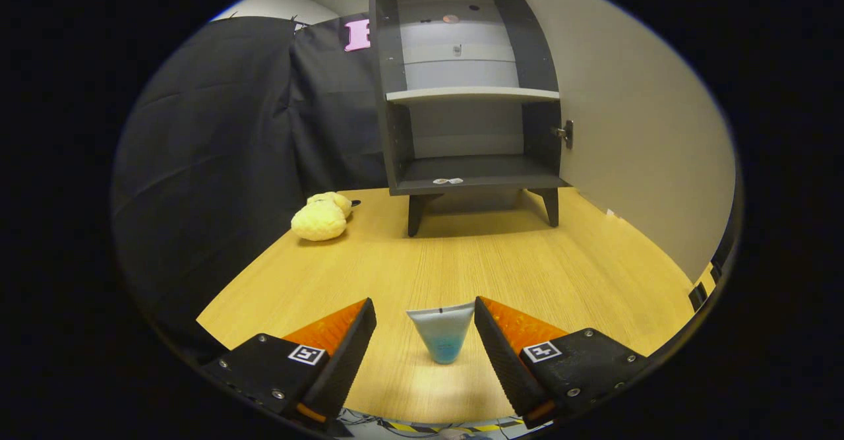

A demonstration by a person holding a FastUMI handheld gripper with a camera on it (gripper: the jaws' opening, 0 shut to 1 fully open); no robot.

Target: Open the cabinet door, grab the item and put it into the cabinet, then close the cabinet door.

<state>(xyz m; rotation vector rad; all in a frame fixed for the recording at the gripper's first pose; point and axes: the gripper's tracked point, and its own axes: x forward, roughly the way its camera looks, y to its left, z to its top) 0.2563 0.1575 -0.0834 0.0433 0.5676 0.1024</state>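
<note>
I have the gripper low over the bench, its fingers spread apart with the tube standing between them. The right finger looks to be touching or nearly touching the tube's flared upper edge; the left finger is clearly apart from it, so I am not gripping anything yet. The tube is small and pale, wide at its crimped top and narrowing to a bluish foot, upright on the wood.

At twelve o'clock, well beyond the fingers, the cabinet stands on its short legs at the far end of the bench. Its door is already swung wide to the two o'clock side, and I can see the hinge on the cabinet's right edge. Inside there is a light shelf partway up and a dark bottom floor with a couple of small stickers near its front lip; both levels look free to take the tube.

At about eleven o'clock, near the cabinet's left leg, a yellow plush toy lies on the bench.

By my reading, the opening step is done and I am at the grab. Left to do: close on the tube, carry it to twelve o'clock into the cabinet, let go, and swing the door shut.
</note>
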